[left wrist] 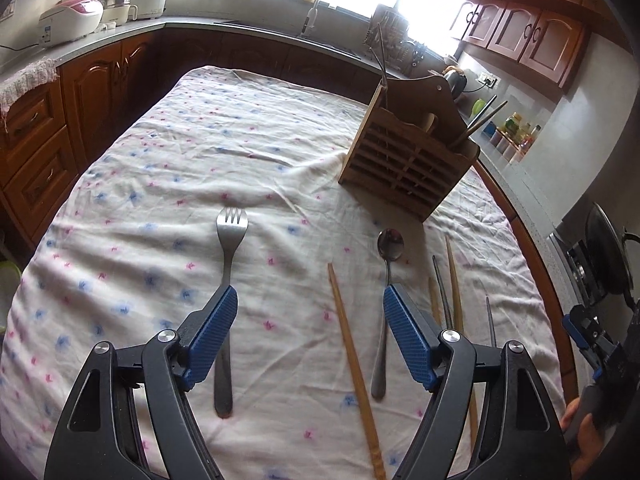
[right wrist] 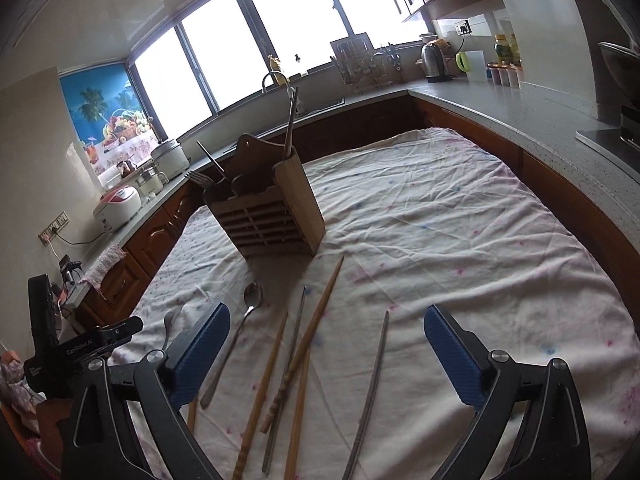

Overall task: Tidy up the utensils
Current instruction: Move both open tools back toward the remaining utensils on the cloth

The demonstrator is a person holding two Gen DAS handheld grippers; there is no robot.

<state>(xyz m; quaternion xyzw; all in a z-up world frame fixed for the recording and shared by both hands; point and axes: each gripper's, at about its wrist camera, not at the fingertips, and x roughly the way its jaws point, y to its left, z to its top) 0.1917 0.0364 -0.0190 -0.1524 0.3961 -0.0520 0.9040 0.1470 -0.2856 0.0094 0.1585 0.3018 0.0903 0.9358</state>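
Utensils are spread out on a flowery tablecloth, and nothing's been picked up by either gripper. The left gripper is held wide open over the cloth, nothing between its blue pads. A fork is seen lying flat just past the left-hand pad, handle running back under it, and a spoon is laid out the same way just past the right-hand pad. A wooden chopstick is lying between the two, roughly along the middle of the gap. Further ahead and off to the right, a wooden holder is stood upright on the cloth with a few utensils already poking out of it. The right gripper is also spread wide with nothing clamped. Right in front of it a loose bunch of chopsticks is fanned out, some wood, some metal, a couple crossing each other, and one metal chopstick is set apart nearer the right-hand pad.
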